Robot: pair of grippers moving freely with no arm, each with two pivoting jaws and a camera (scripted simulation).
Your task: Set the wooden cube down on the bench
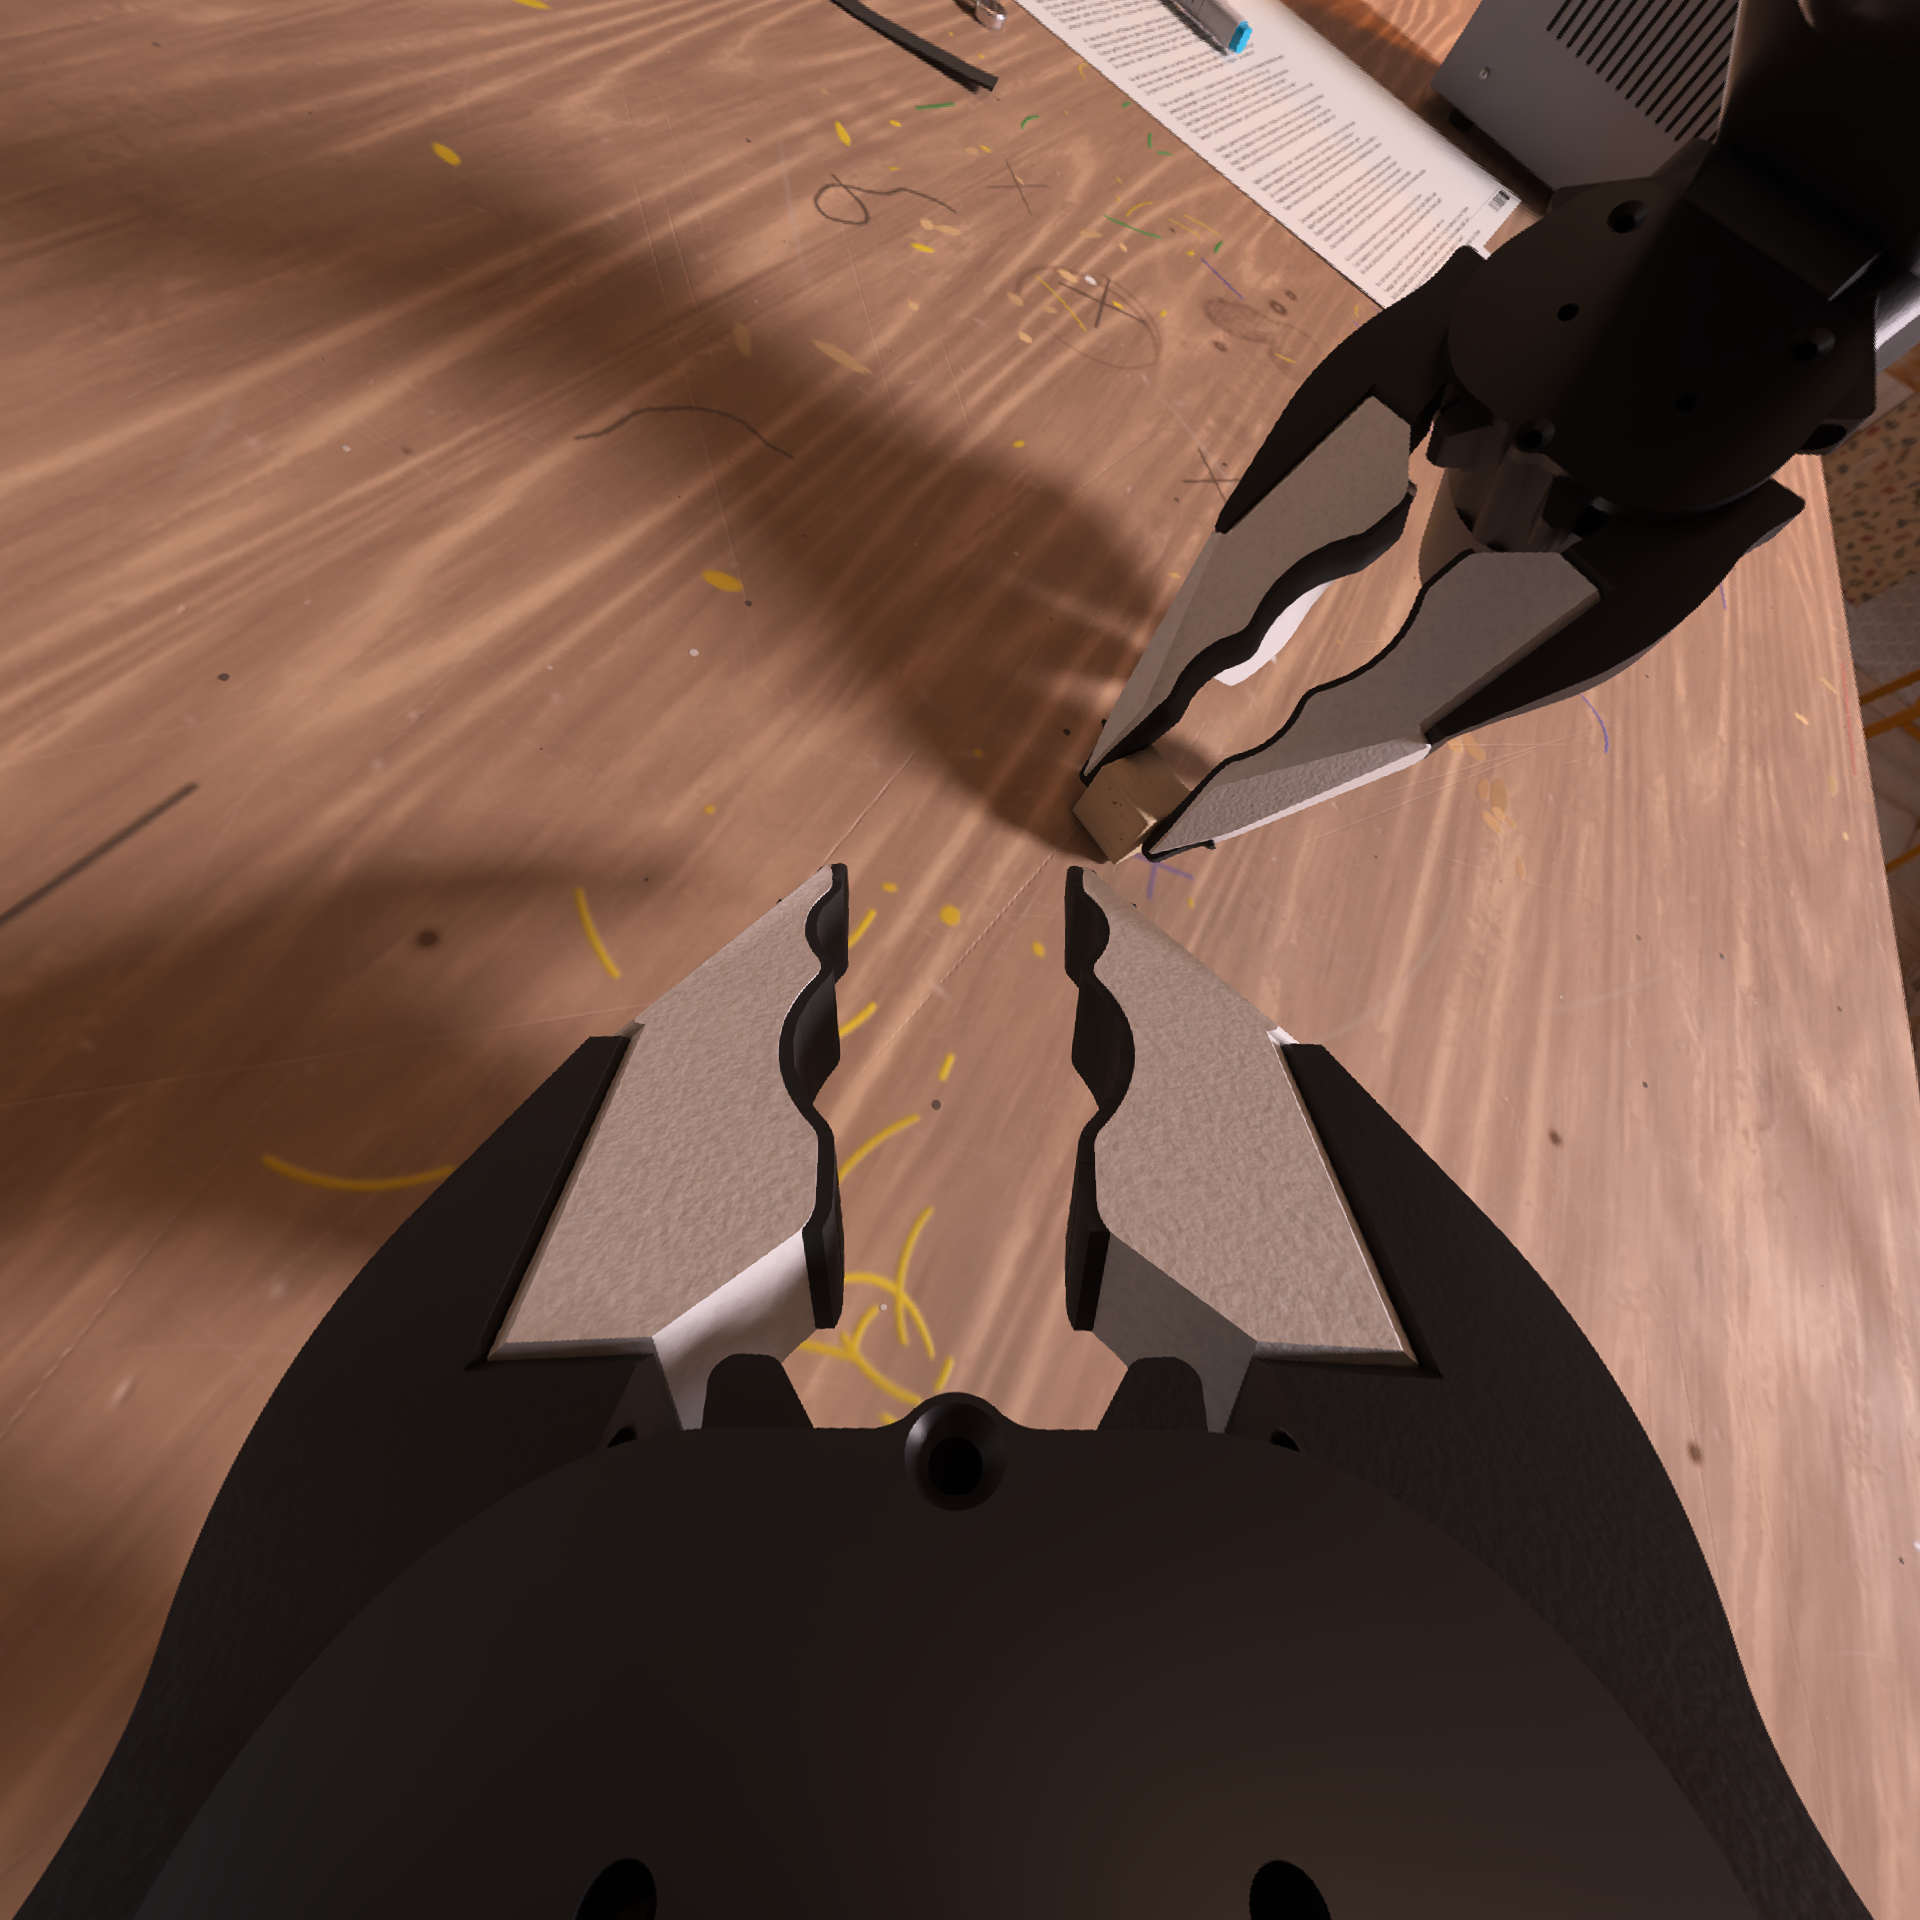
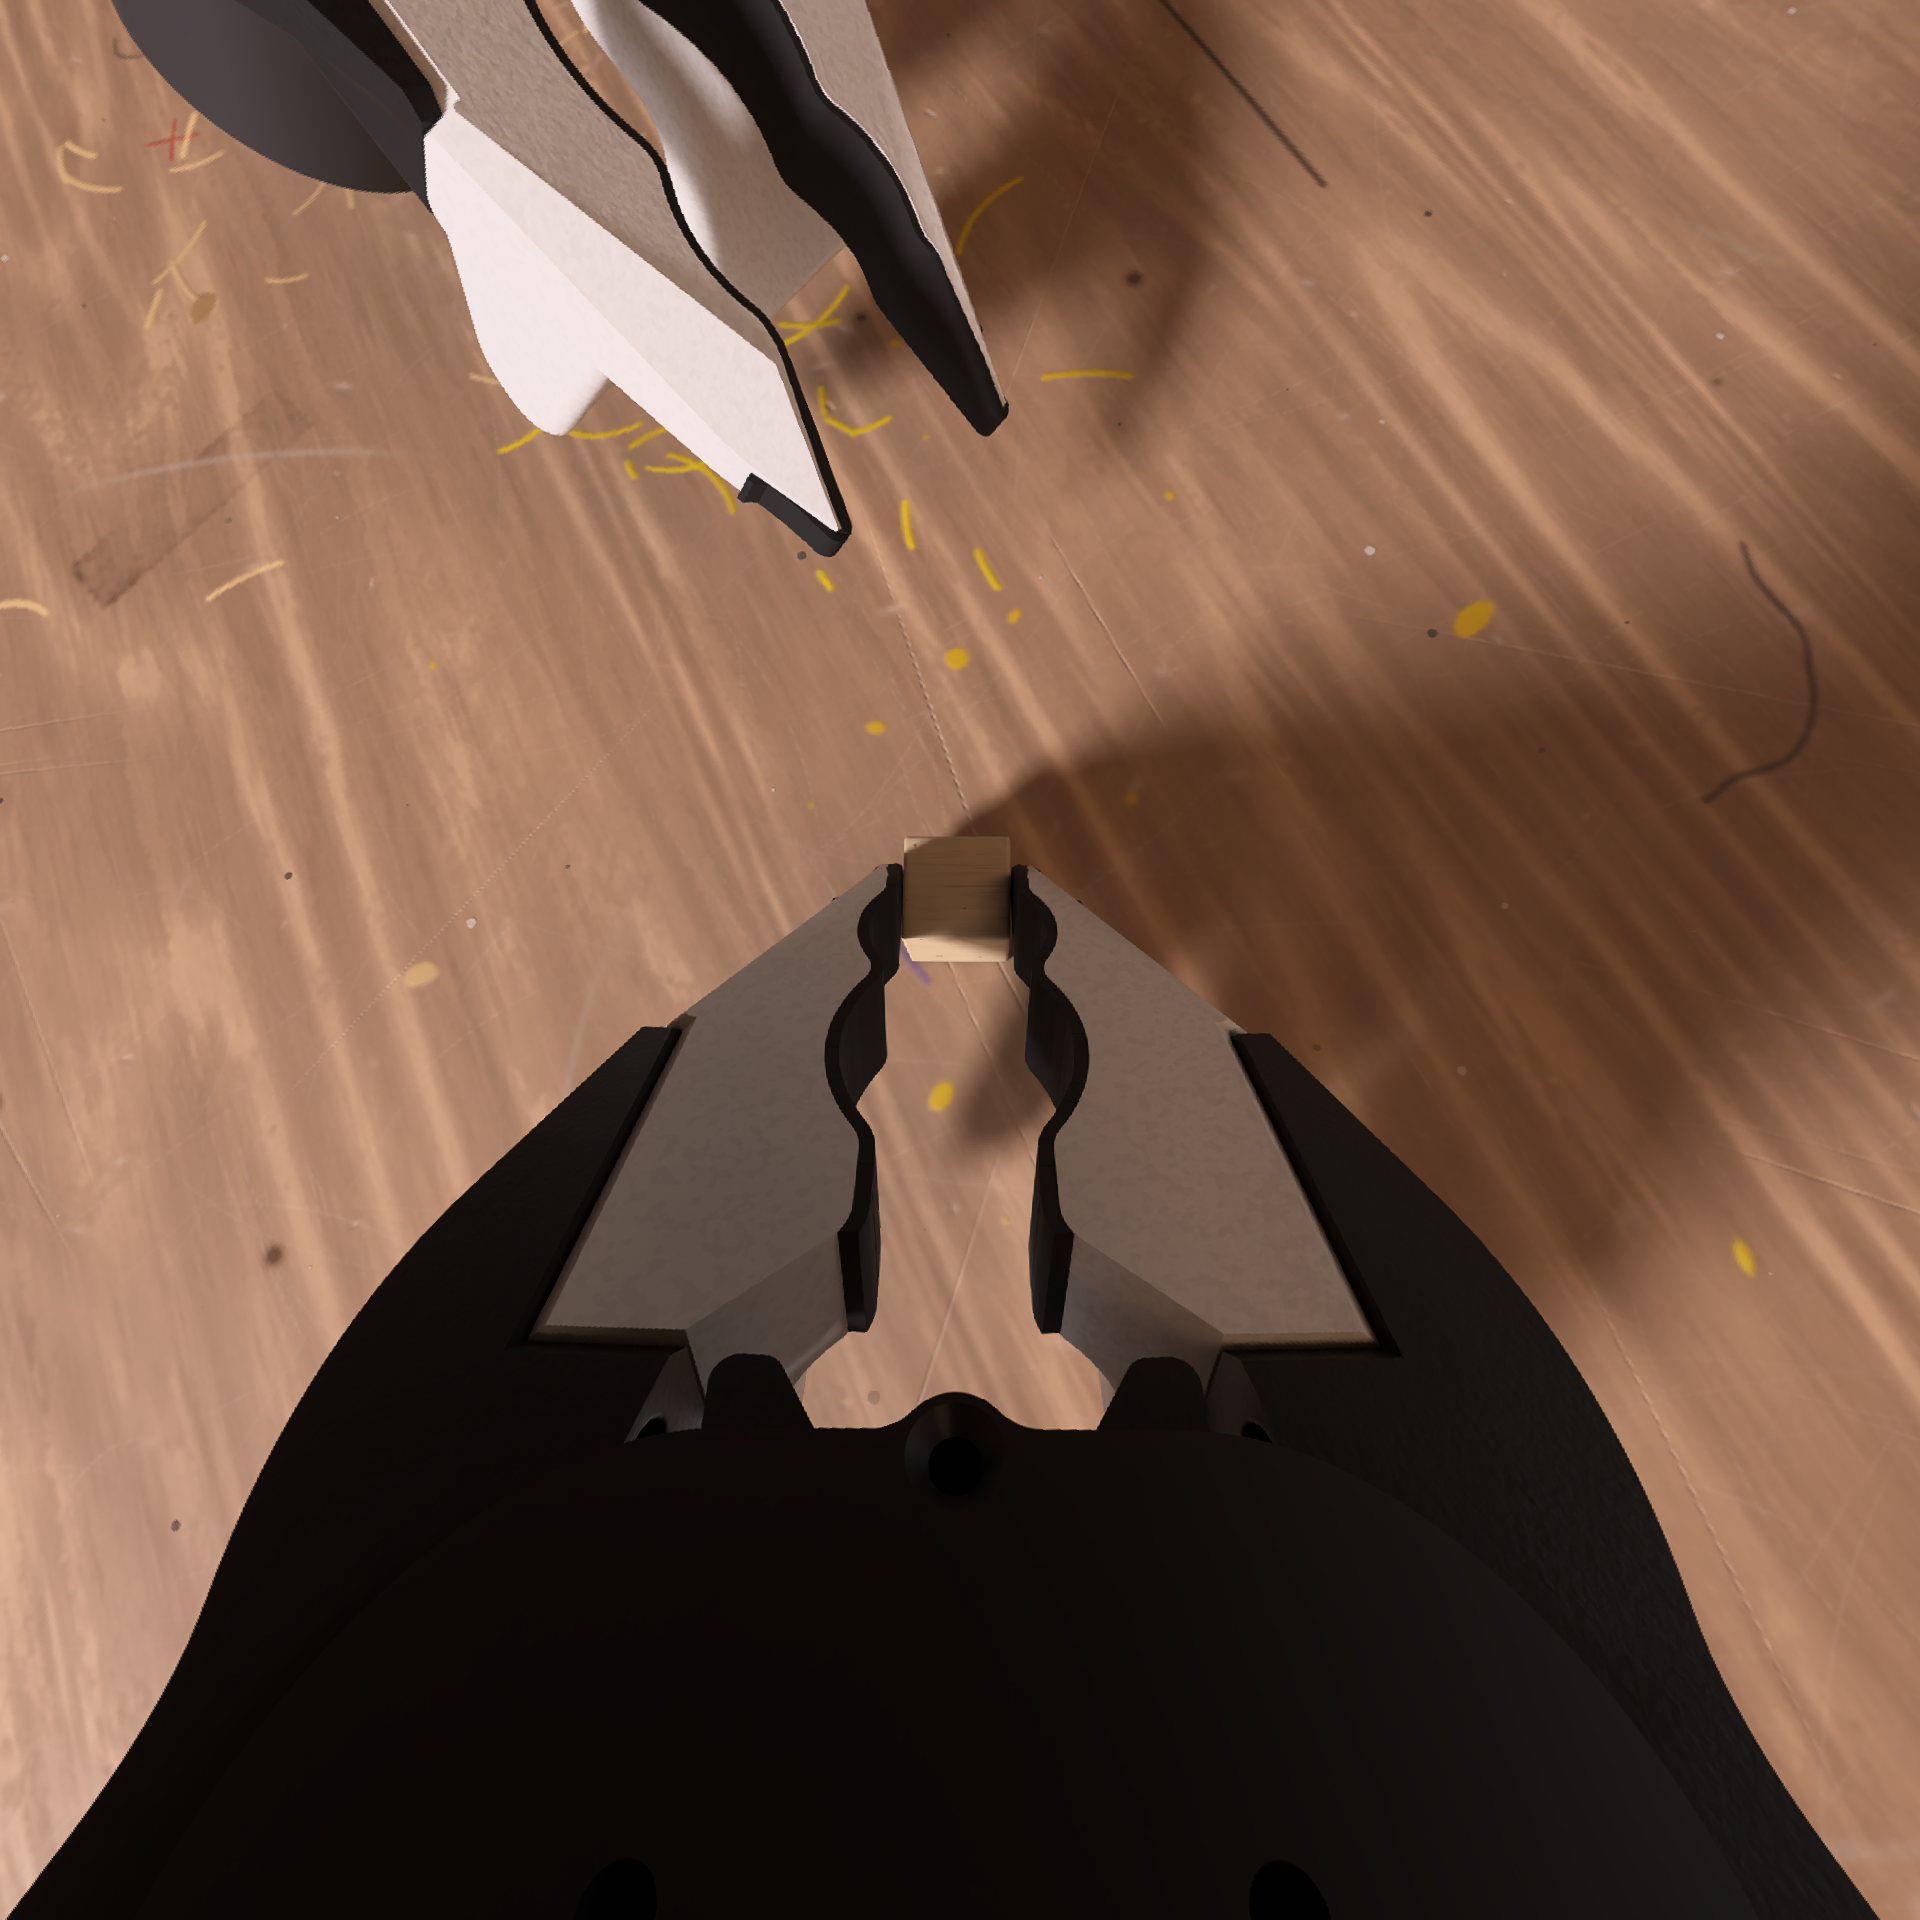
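Bench [image 1: 416,623]: we see it under both grippers, scuffed and paint-flecked.
Right gripper [image 2: 956,904]: we angle it down, fingertips pinching the wooden cube [image 2: 956,899].
Left gripper [image 1: 956,883]: we hold it just before the cube, jaws parted, empty.
Cube: at the bench surface; contact unclear.
Beyond: printed sheet [image 1: 1299,135], grey box [image 1: 1590,83].

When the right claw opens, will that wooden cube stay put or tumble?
Likely stays: the wooden cube has flat faces and square edges, so it shouldn't roll. It looks stiff and probably light. The right claw pinches it only at the tips, so it might shift slightly on the bench.
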